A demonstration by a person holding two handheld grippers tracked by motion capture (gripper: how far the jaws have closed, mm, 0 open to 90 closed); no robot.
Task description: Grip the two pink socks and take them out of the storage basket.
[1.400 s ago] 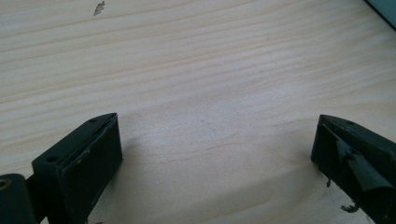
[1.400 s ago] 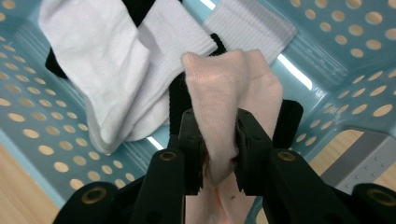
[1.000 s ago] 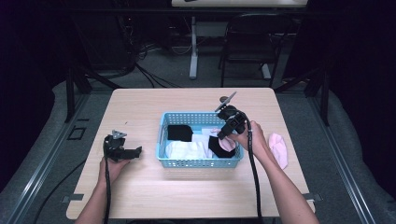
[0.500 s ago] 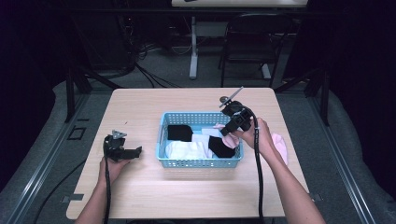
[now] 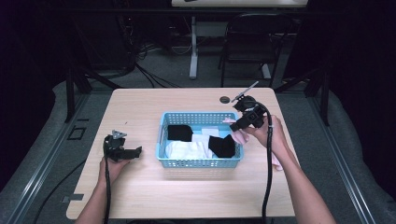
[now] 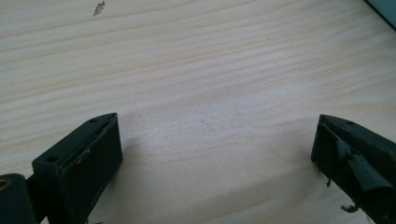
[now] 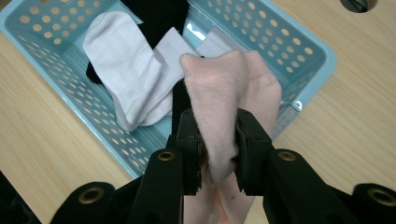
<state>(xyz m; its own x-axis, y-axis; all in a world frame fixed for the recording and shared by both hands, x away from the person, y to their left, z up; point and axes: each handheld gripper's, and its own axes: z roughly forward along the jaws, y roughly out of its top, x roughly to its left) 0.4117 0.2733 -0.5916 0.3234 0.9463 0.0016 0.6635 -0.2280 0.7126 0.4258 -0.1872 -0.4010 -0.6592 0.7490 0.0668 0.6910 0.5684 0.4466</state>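
High view: two grippers, a basket between them, and a pink sock held at the basket's right rim.

At the left, the left gripper (image 5: pixel 135 152) rests on the wooden table (image 5: pixel 140 107), its jaws wide apart over bare wood in its own view. The blue basket (image 5: pixel 161 135) holds black and white socks (image 5: pixel 182 150). The right gripper view adds the grip: the right gripper (image 7: pixel 217 140) is clamped on the pink sock (image 7: pixel 233 88), which hangs over the basket's edge.
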